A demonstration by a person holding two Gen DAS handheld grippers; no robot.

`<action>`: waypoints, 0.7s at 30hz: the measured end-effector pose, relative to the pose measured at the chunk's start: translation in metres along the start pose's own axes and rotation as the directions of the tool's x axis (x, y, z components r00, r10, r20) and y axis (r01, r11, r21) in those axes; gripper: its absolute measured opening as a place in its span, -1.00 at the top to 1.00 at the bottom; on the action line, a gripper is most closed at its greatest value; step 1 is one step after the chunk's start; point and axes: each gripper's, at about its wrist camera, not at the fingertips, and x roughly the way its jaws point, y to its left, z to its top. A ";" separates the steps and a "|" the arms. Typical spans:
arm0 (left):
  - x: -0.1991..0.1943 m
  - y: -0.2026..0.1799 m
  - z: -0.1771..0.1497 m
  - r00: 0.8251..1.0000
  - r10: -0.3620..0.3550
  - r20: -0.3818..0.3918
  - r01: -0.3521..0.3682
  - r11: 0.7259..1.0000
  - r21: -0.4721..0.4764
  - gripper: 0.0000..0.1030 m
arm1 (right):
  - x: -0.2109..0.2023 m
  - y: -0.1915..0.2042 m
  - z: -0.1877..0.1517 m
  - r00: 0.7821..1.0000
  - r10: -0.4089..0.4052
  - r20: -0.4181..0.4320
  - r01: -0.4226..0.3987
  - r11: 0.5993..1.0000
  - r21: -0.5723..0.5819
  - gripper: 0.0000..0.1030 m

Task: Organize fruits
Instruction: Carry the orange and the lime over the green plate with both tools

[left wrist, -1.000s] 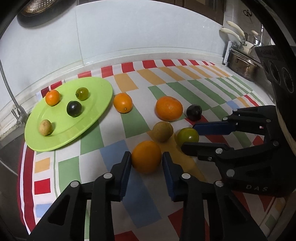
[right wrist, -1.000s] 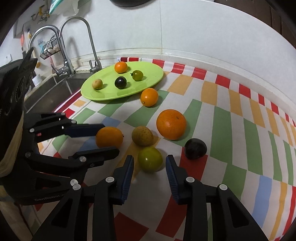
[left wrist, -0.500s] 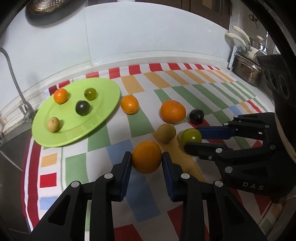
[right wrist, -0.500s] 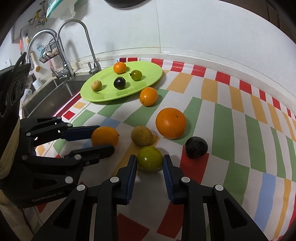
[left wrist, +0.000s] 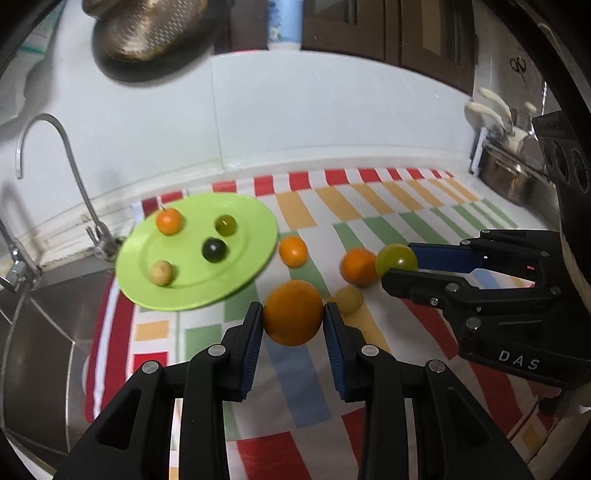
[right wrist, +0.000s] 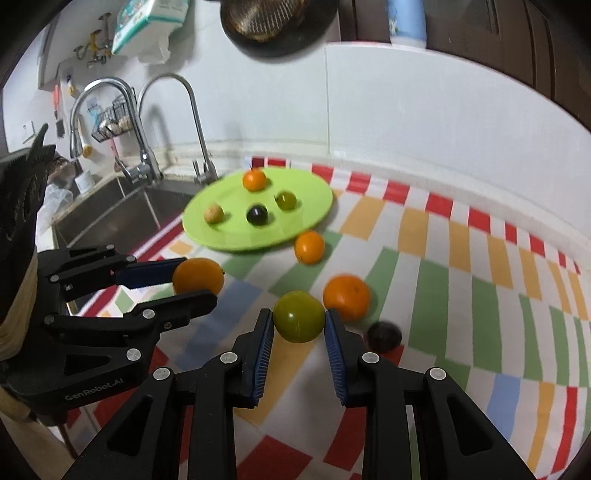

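Observation:
My left gripper point(left wrist: 293, 321) is shut on an orange point(left wrist: 293, 312), held above the striped cloth. My right gripper point(right wrist: 299, 323) is shut on a green fruit point(right wrist: 299, 315), also lifted off the cloth; the left wrist view shows that green fruit point(left wrist: 396, 257) at the right. A lime green plate point(left wrist: 255, 218) at the back left carries several small fruits. On the cloth lie a small orange point(left wrist: 293, 251), a larger orange point(left wrist: 356, 266), a tan fruit point(left wrist: 349, 300) and a dark fruit point(right wrist: 384, 335).
A steel sink point(right wrist: 110, 206) with two taps point(right wrist: 199, 122) lies left of the plate. White wall panels run along the back. A steel pot point(left wrist: 506, 177) stands at the far right. A colander point(left wrist: 147, 29) hangs above.
The right gripper closed on the green fruit. Both grippers then rose, lifting the orange and the green fruit off the cloth.

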 end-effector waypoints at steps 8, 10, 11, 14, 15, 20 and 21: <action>-0.028 0.010 0.017 0.994 0.055 0.099 -0.055 0.998 -0.001 0.36 | -0.022 0.012 0.028 0.994 0.023 0.106 -0.020 0.999 -0.030 0.42; -0.033 0.015 0.021 0.990 0.076 0.119 -0.076 0.997 -0.005 0.36 | -0.023 0.015 0.036 0.992 0.027 0.124 -0.022 0.999 -0.038 0.43; -0.034 0.018 0.024 0.988 0.084 0.128 -0.083 0.996 -0.007 0.36 | -0.023 0.016 0.041 0.991 0.030 0.131 -0.025 0.999 -0.041 0.42; -0.037 0.025 0.031 0.982 0.115 0.149 -0.114 0.993 -0.012 0.36 | -0.020 0.020 0.055 0.987 0.045 0.152 -0.037 0.998 -0.057 0.42; -0.037 0.027 0.033 0.980 0.124 0.154 -0.124 0.992 -0.013 0.36 | -0.017 0.022 0.061 0.986 0.051 0.158 -0.041 0.997 -0.068 0.42; -0.032 0.044 0.044 0.974 0.155 0.168 -0.152 0.988 -0.031 0.36 | -0.003 0.028 0.081 0.982 0.072 0.172 -0.056 0.994 -0.094 0.42; -0.030 0.048 0.047 0.973 0.162 0.165 -0.159 0.987 -0.033 0.36 | 0.000 0.029 0.086 0.982 0.078 0.170 -0.062 0.993 -0.097 0.42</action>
